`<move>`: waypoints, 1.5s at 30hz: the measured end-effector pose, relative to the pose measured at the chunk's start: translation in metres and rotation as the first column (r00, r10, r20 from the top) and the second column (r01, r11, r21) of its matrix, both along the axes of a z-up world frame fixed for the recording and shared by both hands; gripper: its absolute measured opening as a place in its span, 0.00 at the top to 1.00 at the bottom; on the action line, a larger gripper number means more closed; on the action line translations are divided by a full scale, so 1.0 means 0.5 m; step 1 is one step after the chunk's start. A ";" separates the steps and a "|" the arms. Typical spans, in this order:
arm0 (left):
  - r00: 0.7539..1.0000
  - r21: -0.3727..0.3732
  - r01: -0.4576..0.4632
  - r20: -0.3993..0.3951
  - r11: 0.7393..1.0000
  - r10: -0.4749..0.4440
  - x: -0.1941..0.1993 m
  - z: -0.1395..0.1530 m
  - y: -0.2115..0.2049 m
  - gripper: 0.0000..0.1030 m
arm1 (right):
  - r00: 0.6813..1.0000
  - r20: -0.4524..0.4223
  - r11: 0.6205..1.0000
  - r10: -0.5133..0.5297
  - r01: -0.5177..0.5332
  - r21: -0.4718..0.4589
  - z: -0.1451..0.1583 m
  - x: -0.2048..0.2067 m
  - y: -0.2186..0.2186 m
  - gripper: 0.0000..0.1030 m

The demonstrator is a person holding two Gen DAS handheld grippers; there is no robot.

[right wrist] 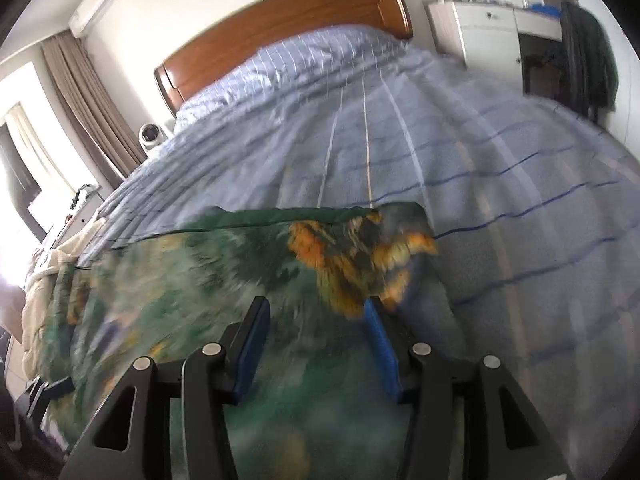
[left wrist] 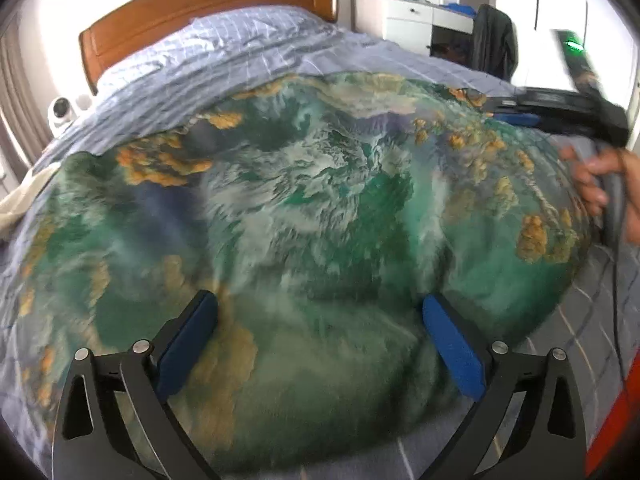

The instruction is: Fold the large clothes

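A large green garment (left wrist: 312,208) with white and orange print lies spread on the bed. My left gripper (left wrist: 320,316) is open just above its near part, nothing between the blue pads. In the left wrist view the right gripper (left wrist: 532,114) sits at the garment's far right edge, held by a hand. In the right wrist view the garment (right wrist: 224,272) lies under and left of my right gripper (right wrist: 316,312), which is open, its jaws apart over the orange-printed corner (right wrist: 360,252). The view is blurred.
The bed has a light blue checked cover (right wrist: 400,152) and a wooden headboard (left wrist: 208,4). A cream blanket (right wrist: 44,276) lies at the bed's left edge. A white cabinet (left wrist: 408,20) and a chair with dark clothing (left wrist: 494,40) stand beyond the bed.
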State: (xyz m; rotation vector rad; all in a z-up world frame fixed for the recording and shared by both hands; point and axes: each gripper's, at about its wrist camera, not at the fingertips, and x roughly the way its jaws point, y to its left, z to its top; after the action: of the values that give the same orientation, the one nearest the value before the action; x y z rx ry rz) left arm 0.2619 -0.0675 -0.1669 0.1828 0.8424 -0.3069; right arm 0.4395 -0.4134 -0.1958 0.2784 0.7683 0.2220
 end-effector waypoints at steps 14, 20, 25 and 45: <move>0.986 -0.228 0.150 0.099 0.962 -0.130 -0.037 0.048 -0.056 0.03 | 0.992 -0.047 0.870 -0.114 0.122 0.478 -0.063 -0.407 -0.061 0.31; 0.982 -0.193 0.184 -0.014 0.964 -0.190 -0.005 -0.030 -0.078 0.03 | 0.945 -0.230 0.712 -0.233 0.327 0.622 -0.140 -0.314 -0.072 0.30; 0.977 -0.176 0.201 -0.040 0.964 -0.211 -0.002 -0.024 -0.082 0.02 | 0.885 -0.256 0.610 -0.390 0.456 0.648 -0.157 -0.297 -0.086 0.45; 0.925 -0.223 0.292 -0.182 0.930 -0.334 0.147 0.365 -0.092 0.10 | 0.867 0.420 0.878 0.269 -0.041 -0.477 0.184 -0.429 0.402 0.68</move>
State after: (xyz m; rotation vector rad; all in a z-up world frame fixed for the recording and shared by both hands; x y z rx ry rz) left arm 0.3354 -0.1133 0.0155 0.1038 0.9944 -0.7188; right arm 0.2252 -0.2124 -0.1038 -0.2885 0.3290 0.2477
